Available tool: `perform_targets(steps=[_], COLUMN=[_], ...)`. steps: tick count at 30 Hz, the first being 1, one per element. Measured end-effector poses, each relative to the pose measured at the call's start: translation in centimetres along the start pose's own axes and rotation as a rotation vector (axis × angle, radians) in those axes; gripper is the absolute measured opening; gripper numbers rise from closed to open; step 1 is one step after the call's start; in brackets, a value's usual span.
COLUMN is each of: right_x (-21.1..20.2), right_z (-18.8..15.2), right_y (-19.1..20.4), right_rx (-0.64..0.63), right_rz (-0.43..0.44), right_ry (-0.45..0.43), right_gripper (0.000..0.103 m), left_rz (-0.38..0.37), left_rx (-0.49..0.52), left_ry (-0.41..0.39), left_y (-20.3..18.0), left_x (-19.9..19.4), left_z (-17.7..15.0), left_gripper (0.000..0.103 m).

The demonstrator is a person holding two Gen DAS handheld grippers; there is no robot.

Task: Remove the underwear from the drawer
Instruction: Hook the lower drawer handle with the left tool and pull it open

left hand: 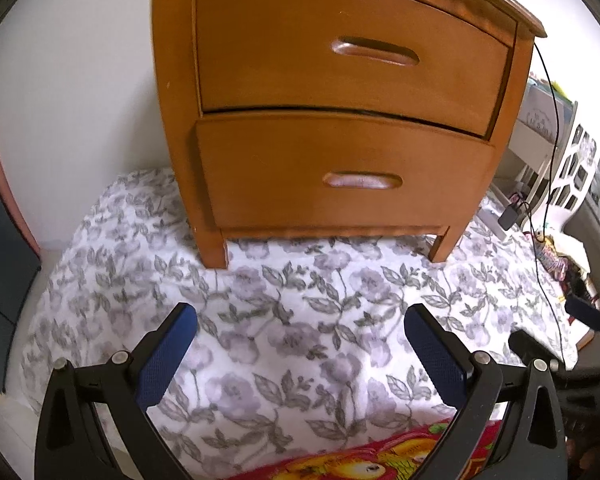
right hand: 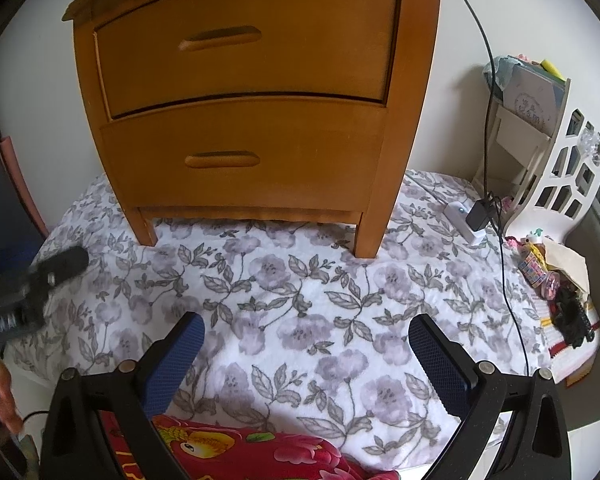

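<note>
- A wooden nightstand with two drawers is seen standing on a cloth printed with grey flowers and leaves
- The upper drawer is set flush in the frame; the lower drawer is seen standing slightly proud of the frame, with a dark gap along its top edge
- Each drawer front is cut with a long recessed handle slot; neither slot is touched by a gripper
- No underwear is visible in either view; the inside of both drawers is hidden, so its place cannot be told
- The left gripper is held wide open over the floral cloth, in front of the nightstand and well apart from it; nothing is held between its blue pads
- The right gripper is likewise spread wide with nothing between its blue pads, and is held over the same cloth short of the nightstand's legs
- In the right wrist view the left gripper is seen blurred at the left edge
- A red printed fabric with yellow figures is seen at the near edge of the cloth, below both grippers
- A black cable is seen running down past the right side of the nightstand to a dark adapter lying on the cloth
- A white cut-out rack is placed to the right of the nightstand, with small mixed items at its foot
</note>
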State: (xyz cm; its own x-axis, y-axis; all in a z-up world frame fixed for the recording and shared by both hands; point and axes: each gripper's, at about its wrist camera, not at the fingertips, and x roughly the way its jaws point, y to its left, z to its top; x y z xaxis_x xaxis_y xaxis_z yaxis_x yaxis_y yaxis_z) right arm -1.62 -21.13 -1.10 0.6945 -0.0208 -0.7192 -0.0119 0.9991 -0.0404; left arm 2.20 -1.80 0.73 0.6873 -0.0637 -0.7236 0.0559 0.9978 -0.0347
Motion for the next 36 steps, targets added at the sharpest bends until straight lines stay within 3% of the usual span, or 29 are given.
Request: perform_targets(steps=[8, 12, 16, 20, 26, 29, 36], right_x=[1.0, 1.5, 2.0, 2.6, 3.5, 3.9, 4.6], right_z=[0.1, 0.2, 0.2, 0.0, -0.2, -0.3, -0.3], right_y=[-0.8, -1.1, -1.2, -1.4, -1.7, -1.8, -1.8], right_rx=[0.023, 0.025, 0.028, 0.031, 0.035, 0.033, 0.035], right_rz=[0.004, 0.007, 0.015, 0.019, 0.019, 0.022, 0.024], right_ry=[0.037, 0.050, 0.062, 0.080, 0.103, 0.114, 0.128], right_gripper=[0.103, 0.103, 0.103, 0.103, 0.103, 0.103, 0.103], left_rz=[0.034, 0.087, 0.085, 0.095, 0.096, 0.091, 0.091], left_rx=[0.167, 0.288, 0.371, 0.466, 0.518, 0.532, 0.566], left_ry=[-0.015, -0.043, -0.017, 0.030, 0.113, 0.149, 0.178], left_y=[-1.5, -3.2, -4.7, -6.3, -7.7, -7.9, -8.2], left_x=[1.5, 2.8, 5.1, 7.6, 11.0, 12.3, 13.2], left_z=[7.1, 10.5, 13.0, 14.1, 15.0, 15.4, 15.8], left_gripper=[0.103, 0.103, 0.101, 0.096, 0.088, 0.079, 0.077])
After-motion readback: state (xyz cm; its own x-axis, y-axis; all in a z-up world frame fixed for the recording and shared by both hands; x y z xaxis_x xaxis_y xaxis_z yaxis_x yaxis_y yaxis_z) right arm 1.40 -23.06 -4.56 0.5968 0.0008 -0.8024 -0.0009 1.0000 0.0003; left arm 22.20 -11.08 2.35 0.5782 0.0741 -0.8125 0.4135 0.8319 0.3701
